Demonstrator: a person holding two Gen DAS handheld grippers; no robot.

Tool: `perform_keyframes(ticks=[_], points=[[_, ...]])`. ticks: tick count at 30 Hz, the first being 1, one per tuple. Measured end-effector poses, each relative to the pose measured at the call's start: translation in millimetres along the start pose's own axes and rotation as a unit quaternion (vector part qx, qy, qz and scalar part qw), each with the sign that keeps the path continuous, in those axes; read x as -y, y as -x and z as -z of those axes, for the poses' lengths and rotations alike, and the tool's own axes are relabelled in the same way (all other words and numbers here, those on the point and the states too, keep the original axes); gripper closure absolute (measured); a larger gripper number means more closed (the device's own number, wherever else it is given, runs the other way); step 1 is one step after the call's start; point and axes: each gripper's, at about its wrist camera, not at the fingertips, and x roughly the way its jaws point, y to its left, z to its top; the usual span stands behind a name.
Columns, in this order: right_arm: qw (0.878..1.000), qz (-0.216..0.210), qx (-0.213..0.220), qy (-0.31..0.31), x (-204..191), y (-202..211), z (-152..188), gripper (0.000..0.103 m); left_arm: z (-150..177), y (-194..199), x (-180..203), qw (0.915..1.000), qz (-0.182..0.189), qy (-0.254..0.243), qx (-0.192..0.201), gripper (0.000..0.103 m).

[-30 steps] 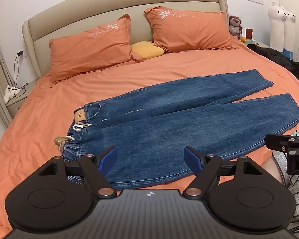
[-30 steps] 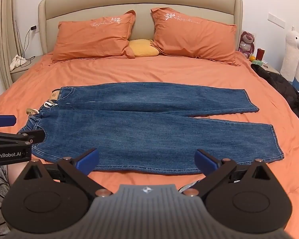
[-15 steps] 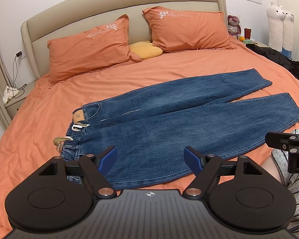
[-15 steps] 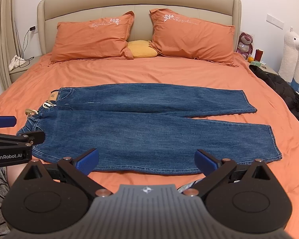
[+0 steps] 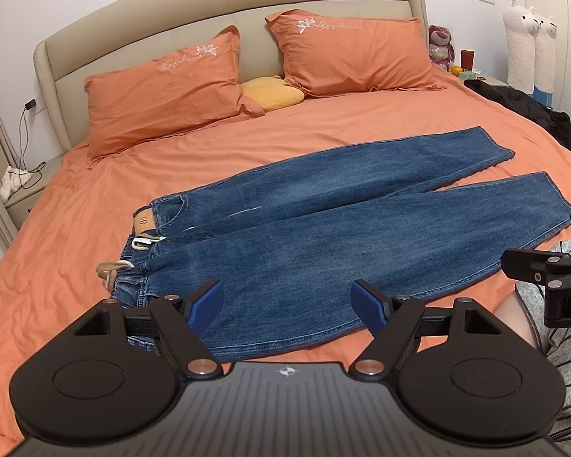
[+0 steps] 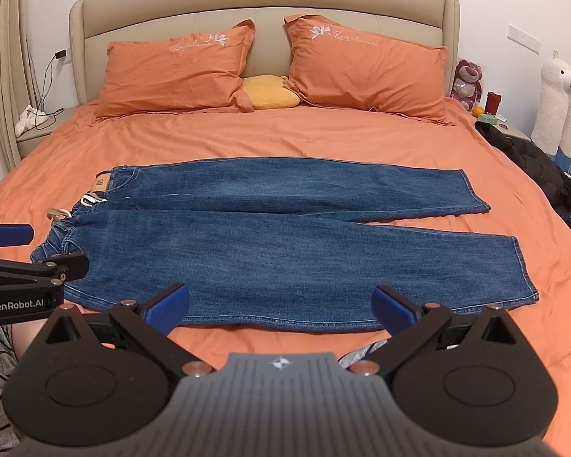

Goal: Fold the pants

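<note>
Bed (image 6: 285, 144), covered in an orange sheet; beige padded headboard (image 6: 262, 11) at the far end. Two orange pillows, each embroidered in white: left pillow (image 6: 175, 72) and right pillow (image 6: 365, 72), both leaned against the headboard. A small yellow cushion (image 6: 270, 93) is set between them. Nightstand (image 6: 38, 129) at the left, on which a white bundle (image 6: 28, 120) with a dark cable is laid. A pink plush toy (image 6: 466, 82), a red cup (image 6: 493, 103) and an orange fruit (image 6: 477, 110) are seen at the right of the bed. Dark garment (image 6: 540, 175) heaped on the bed's right edge. Two white llama plush figures (image 6: 563, 99) are stood against the right wall.
</note>
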Motion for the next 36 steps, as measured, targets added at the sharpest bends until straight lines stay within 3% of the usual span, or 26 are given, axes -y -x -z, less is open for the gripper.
perform_keyframes(ticks=[36], points=[[1.0, 0.006, 0.0, -0.005, -3.5, -5.8, 1.5, 0.005, 1.2, -1.5, 2.3, 1.0, 0.0, -0.001, -0.001, 0.014]])
